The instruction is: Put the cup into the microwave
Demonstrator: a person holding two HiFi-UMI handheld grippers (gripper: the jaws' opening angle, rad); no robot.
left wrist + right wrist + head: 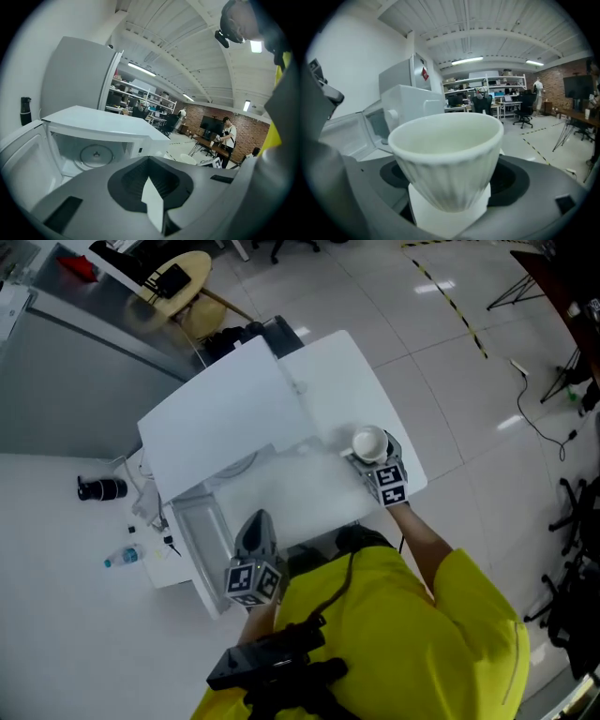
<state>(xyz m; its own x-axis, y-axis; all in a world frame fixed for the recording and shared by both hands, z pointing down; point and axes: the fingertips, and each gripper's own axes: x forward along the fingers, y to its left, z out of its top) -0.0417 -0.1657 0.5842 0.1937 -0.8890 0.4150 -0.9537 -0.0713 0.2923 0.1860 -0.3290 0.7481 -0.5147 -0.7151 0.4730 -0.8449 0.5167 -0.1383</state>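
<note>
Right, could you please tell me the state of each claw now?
Left claw: closed, empty.
Right claw: closed on the cup.

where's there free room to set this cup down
Inside the open microwave: its turntable is bare, with the door swung left. The table right of the microwave is bare too. Clutter lies left of the door: a bottle and cables.

Cup held beside the open microwave
The white microwave (pixel 253 418) sits on a white table (pixel 56 549), its door (pixel 202 540) open at the left; the right gripper (pixel 364 454) holds the cup (pixel 368 442) off its right front corner; the left gripper (pixel 255 526) hovers by the door.
</note>
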